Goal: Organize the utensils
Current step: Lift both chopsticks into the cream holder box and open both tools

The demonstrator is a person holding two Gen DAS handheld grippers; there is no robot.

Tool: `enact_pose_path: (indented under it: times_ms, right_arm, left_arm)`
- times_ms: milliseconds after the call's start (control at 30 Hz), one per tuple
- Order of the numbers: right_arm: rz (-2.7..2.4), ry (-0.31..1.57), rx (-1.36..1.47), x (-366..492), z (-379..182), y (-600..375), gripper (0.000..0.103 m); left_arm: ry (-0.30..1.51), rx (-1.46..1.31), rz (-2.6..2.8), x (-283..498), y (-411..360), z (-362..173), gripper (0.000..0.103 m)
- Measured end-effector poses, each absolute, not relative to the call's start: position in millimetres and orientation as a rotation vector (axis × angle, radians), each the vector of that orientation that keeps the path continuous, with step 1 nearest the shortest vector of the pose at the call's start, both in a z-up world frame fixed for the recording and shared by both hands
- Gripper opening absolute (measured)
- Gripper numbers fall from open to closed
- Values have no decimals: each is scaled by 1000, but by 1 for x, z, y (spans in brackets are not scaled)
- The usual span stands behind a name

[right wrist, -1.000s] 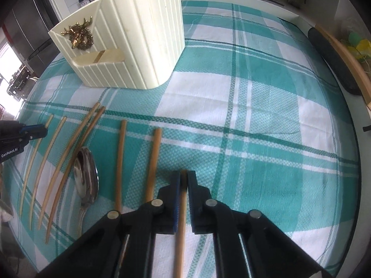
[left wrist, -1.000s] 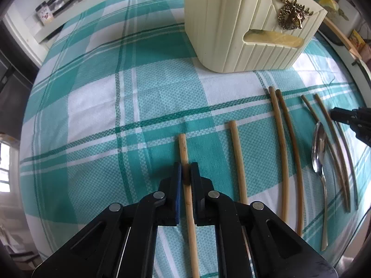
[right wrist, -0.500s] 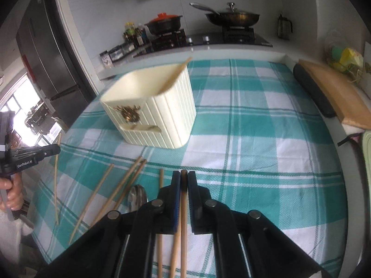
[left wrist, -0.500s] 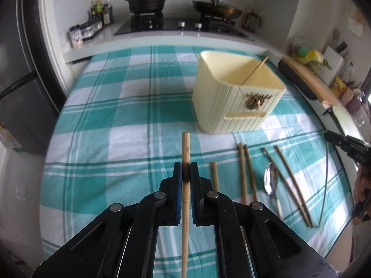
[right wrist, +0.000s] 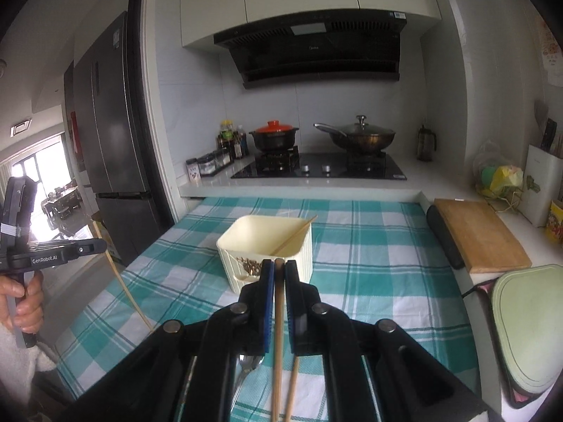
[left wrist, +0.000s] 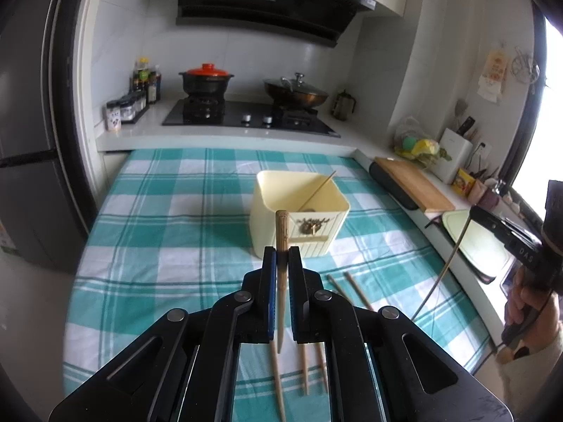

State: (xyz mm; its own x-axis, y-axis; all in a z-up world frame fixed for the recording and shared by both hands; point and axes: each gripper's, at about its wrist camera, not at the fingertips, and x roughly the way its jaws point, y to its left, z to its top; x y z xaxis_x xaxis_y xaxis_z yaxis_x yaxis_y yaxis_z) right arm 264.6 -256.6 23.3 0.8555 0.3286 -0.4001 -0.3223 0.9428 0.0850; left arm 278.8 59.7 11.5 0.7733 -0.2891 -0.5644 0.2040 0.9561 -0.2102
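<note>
Your left gripper (left wrist: 281,256) is clamped on 1 bamboo chopstick (left wrist: 281,246), held above the teal checked tablecloth (left wrist: 158,211). Your right gripper (right wrist: 279,270) is clamped on a second chopstick (right wrist: 278,334). Both point toward the cream utensil holder (left wrist: 271,218) standing mid-table, which already has 1 chopstick leaning inside. More chopsticks (left wrist: 355,290) and a spoon (right wrist: 246,365) lie on the cloth below your grippers.

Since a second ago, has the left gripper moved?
Yes. The left gripper rose off the tablecloth with its chopstick; the cream holder now sits far below and ahead.
</note>
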Motion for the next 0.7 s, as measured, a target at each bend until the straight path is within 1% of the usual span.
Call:
enact_pose_path:
  times_ms: [200, 700]
  right_arm:
    - [341, 340, 36, 258, 47, -256, 6]
    - [340, 362, 12, 277, 60, -259, 6]
  left_arm:
    - [589, -152, -279, 271, 60, 29, 4]
    - [615, -146, -277, 281, 61, 31, 4]
